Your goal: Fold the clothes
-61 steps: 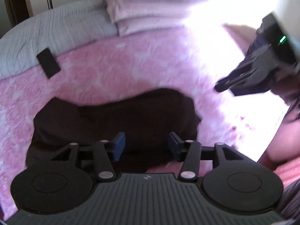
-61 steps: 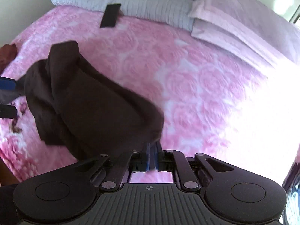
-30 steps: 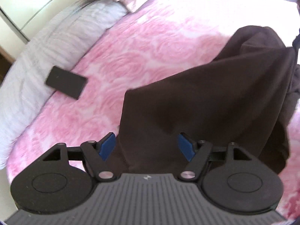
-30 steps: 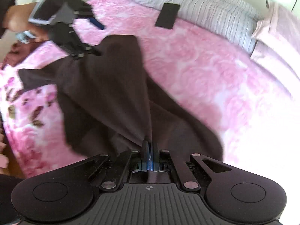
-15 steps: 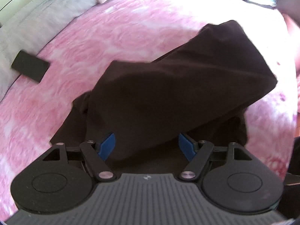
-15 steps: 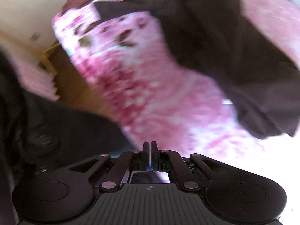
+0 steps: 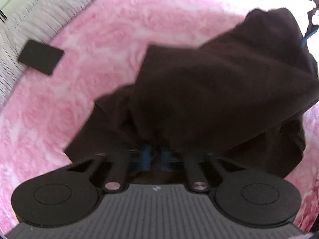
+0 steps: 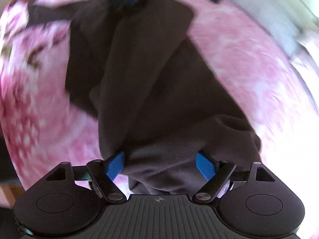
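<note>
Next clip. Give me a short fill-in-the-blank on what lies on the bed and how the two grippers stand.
1. The dark garment lies on a ____ blanket.
2. The left gripper has its jaws ____ on the garment.
3. The right gripper has its jaws ____, with cloth between them.
4. The flat black rectangle lies ____ the garment.

Missing words: pink; shut; open; apart from

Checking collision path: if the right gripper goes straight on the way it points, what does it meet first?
Most likely the bunched dark brown garment. A fold already sits between the right gripper's blue pads, whose jaws have just been opening. The pink floral blanket lies beyond; depth under the cloth is unclear.
</note>
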### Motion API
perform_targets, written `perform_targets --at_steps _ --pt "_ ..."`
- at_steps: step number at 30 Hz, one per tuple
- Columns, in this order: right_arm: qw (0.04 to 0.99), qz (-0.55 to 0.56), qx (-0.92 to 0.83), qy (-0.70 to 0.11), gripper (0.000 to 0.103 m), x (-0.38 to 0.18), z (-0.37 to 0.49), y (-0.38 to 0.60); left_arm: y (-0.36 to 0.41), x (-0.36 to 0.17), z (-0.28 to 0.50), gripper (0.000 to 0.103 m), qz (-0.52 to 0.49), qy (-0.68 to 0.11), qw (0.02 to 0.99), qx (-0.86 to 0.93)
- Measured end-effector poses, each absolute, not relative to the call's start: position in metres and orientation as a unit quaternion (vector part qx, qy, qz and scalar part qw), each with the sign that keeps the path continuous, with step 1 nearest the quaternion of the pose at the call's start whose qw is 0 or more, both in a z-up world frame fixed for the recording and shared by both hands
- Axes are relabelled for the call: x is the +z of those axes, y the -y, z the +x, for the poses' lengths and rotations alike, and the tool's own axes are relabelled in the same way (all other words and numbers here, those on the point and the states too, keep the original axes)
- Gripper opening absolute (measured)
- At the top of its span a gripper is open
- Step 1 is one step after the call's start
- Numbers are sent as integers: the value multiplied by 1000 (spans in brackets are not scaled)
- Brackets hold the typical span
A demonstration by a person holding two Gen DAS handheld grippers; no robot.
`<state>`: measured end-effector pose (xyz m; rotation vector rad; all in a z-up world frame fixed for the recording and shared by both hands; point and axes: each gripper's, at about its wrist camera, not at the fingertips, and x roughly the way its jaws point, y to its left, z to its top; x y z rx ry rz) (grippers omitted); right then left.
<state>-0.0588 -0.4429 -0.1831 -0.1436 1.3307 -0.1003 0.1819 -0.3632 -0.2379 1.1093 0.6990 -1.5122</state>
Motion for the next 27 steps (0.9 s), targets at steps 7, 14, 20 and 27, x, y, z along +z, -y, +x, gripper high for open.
perform_targets --at_steps 7,14,20,27 --pt "840 13 -170 -515 5 -81 -72 536 389 -100 227 4 360 -234 631 -647" --pt "875 6 -259 -409 4 20 -81 599 395 14 237 4 273 -179 686 -650" --pt "886 -11 -261 -383 4 44 -101 579 342 27 201 3 295 -197 657 -666" --pt "869 23 -204 -451 4 -14 -149 481 222 -35 111 2 374 -333 502 -705"
